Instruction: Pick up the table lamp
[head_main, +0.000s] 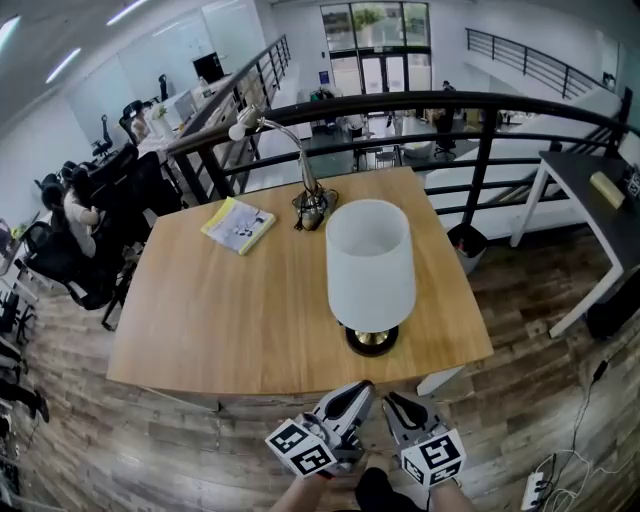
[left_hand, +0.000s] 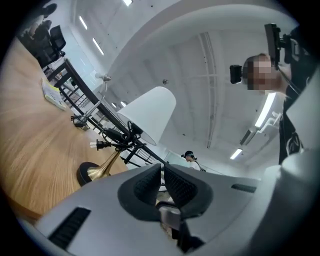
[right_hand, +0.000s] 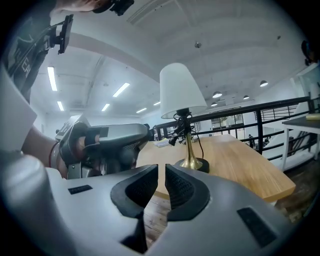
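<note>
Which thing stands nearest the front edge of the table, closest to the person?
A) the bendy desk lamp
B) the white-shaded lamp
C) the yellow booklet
B: in the head view the white-shaded lamp stands by the near edge of the table, while the booklet and the bendy desk lamp sit farther back.

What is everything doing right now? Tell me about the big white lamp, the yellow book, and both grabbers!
Table lamp: standing upright on the table, nothing holding it.
Lamp cord: bundled around the stem, plug hanging free.
Booklet: lying flat, closed.
Bendy desk lamp: standing, neck arched over.
Left gripper: shut, empty.
Right gripper: shut, empty.
</note>
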